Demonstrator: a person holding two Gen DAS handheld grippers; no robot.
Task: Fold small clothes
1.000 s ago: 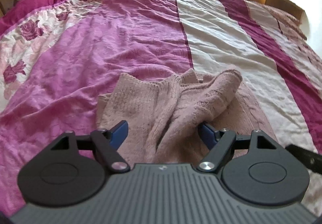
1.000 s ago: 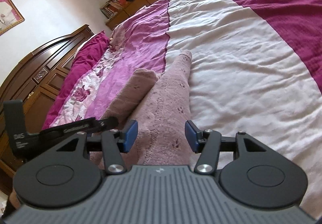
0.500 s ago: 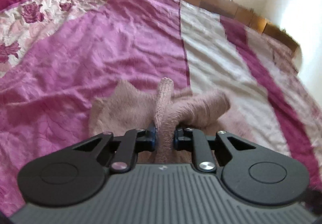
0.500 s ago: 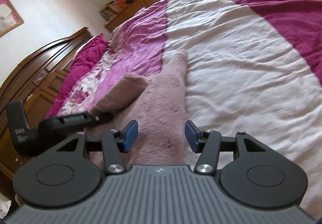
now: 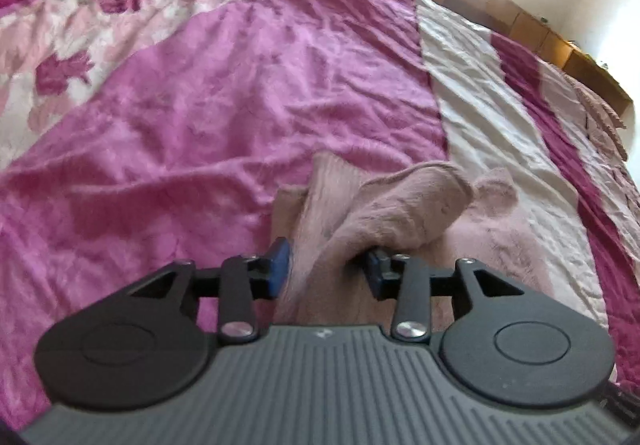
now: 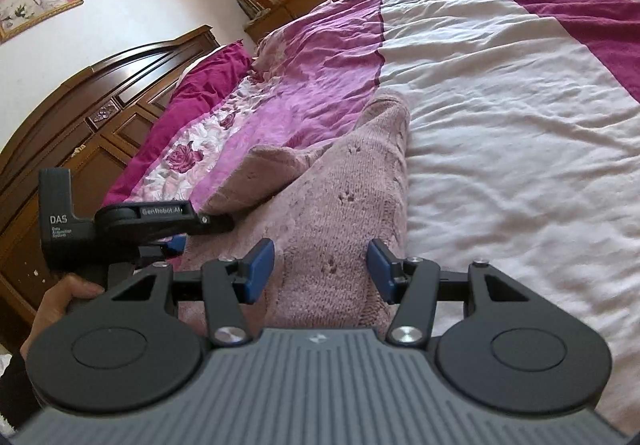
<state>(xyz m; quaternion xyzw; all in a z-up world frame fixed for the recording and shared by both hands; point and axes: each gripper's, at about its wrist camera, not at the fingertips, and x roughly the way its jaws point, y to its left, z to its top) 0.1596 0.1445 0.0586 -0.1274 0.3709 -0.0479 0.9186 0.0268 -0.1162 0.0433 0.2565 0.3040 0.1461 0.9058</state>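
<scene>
A small dusty-pink knitted garment [image 5: 404, 213] lies bunched on the bed; in the right wrist view it [image 6: 340, 205] stretches away from me. My left gripper [image 5: 326, 269] is open, its blue pads apart, with a raised fold of the knit standing loose between them. My right gripper [image 6: 320, 271] is open above the garment's near part and holds nothing. The left gripper's body [image 6: 132, 221] and the hand holding it show at the left of the right wrist view.
The bed has a wrinkled cover in magenta [image 5: 224, 117], cream [image 6: 520, 125] and dark pink stripes, with a floral band [image 5: 60, 57]. A dark wooden headboard [image 6: 80, 125] stands at the left. Low wooden cabinets [image 5: 520, 17] line the far side.
My left gripper shut on a fold of the garment half a second ago and has opened again, after shifting right. The right gripper stayed open and lifted slightly.
</scene>
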